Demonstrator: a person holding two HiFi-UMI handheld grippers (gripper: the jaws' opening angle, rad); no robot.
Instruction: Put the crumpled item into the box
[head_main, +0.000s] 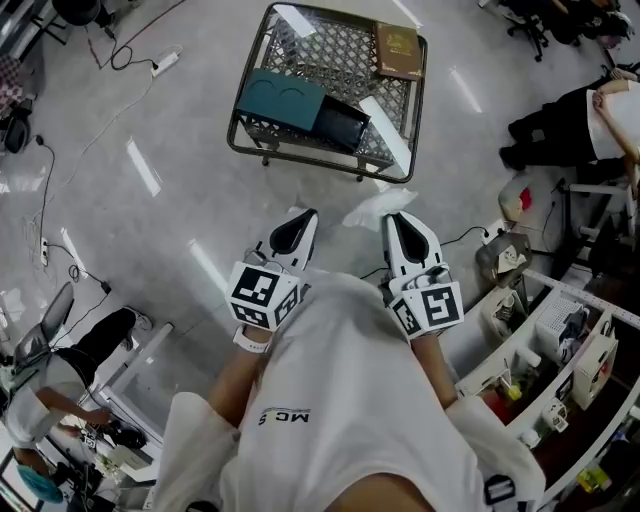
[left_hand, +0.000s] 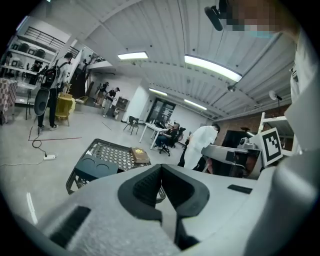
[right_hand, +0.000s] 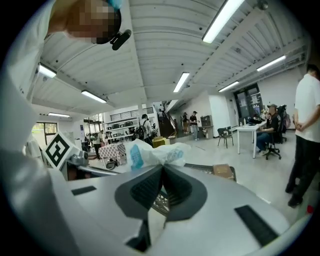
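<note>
A crumpled white plastic wrapper (head_main: 372, 208) with blue print (right_hand: 150, 152) sticks out of my right gripper (head_main: 398, 222), whose jaws are shut on it (right_hand: 163, 167). My left gripper (head_main: 300, 222) is held beside it, close to my body, shut with nothing in it (left_hand: 161, 167). Ahead on the floor stands a wire mesh basket (head_main: 410, 100) on short legs. It holds a teal box (head_main: 280, 98), a black box (head_main: 340, 122), a brown book (head_main: 397, 50) and a long white piece (head_main: 385, 128). The basket (left_hand: 75, 180) also shows beyond the left jaws.
Cables and a power strip (head_main: 165, 62) lie on the grey floor at the left. Cluttered desks (head_main: 550, 340) run along the right. A person in dark trousers (head_main: 560, 125) is at the top right, another person (head_main: 60, 385) at the lower left. More people stand far off (left_hand: 50, 95).
</note>
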